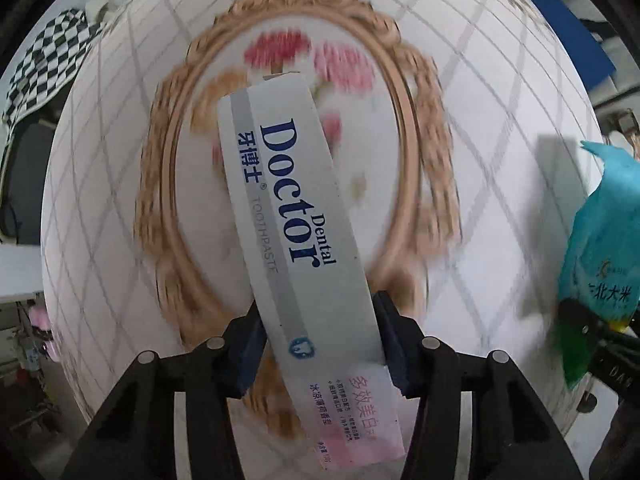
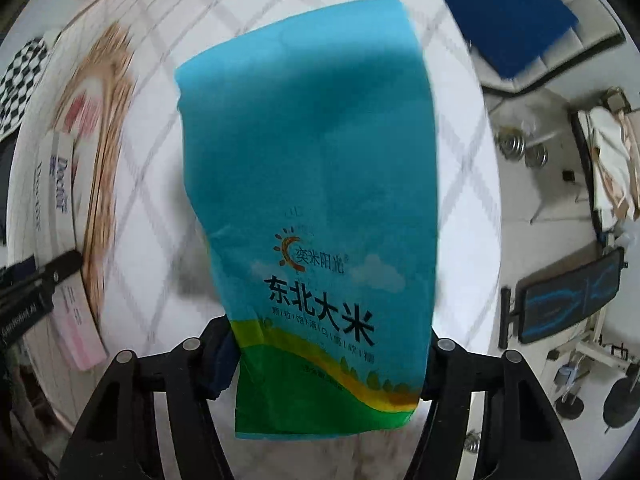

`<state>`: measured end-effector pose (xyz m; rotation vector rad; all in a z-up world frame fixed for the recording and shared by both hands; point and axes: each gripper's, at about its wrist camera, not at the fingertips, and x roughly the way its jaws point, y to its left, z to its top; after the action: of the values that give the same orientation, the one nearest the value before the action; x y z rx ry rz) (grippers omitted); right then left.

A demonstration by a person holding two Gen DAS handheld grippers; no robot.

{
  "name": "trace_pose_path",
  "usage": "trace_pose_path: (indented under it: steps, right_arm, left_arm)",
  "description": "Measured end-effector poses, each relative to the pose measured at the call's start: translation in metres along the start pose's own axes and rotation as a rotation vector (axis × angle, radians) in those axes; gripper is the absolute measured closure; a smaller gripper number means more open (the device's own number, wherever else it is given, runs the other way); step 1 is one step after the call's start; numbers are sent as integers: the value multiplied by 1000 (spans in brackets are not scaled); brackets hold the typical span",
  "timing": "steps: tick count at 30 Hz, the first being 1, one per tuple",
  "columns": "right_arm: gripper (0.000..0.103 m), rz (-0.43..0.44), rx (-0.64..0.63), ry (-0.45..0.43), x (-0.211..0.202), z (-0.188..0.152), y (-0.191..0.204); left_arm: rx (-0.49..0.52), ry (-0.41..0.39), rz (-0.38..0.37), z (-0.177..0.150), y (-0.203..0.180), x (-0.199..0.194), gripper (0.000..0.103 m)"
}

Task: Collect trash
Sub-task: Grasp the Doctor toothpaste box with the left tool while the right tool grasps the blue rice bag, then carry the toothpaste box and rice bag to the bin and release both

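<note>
Left wrist view: the left claw [image 1: 320,344] is seen closed on a white toothpaste box [image 1: 296,216] lettered "Dental Doctor". Both blue pads [image 1: 394,344] are pressed against the box's long sides near its pink-printed end, which sits at 6 o'clock; the far end is directed toward 12 o'clock. The box is carried over a round counter [image 1: 500,200] covered in a white cloth with a grey diamond grid. An ornate tan oval frame [image 1: 424,152] with pink flowers is printed on the cloth directly beneath the box. The background is motion-blurred.

Right wrist view: the right claw [image 2: 326,360] is seen gripping a blue rice bag [image 2: 312,168], green along its lower band. The bag is clamped across that lower section; its top edge is pointed toward 12 o'clock and is held clear of the cloth.

Cross-check: the rice bag is visible at 3 o'clock in the left view, and the toothpaste box at 9 o'clock in the right view. A dark blue panel [image 2: 504,8] is noted beyond the counter edge at 1 o'clock, and a checkered cloth [image 1: 44,68] at 10 o'clock in the left view.
</note>
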<state>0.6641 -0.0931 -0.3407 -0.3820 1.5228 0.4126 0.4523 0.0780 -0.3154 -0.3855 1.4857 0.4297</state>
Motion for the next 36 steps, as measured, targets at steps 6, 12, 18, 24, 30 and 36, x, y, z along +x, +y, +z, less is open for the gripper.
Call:
trace_pose_path:
  steps: [6,12,18,24,30,36]
  right_arm:
    - [35,23,-16,85,9,-84,4]
    - [14,79,20,75,10,-96,-5]
    - [11,55,26,44,4,-92,-11]
    - [11,-5,24,27,0,-97,6]
    - [25,-42,-8,-19,-7,-109,23]
    - [32,-20,-8,-53,-18,-118,27]
  left_arm:
    - [33,69,-23,-97,-4,7,55]
    - [-62,32,-103,-91,36,3,54]
    - [-158,36,-150,-82,71,4,54]
    - [-115,5,-80,-45,26,2,59]
    - [-61,-32,-9,-48,15,-5,60]
    - [-18,-118,30,-68,-3,-45,60]
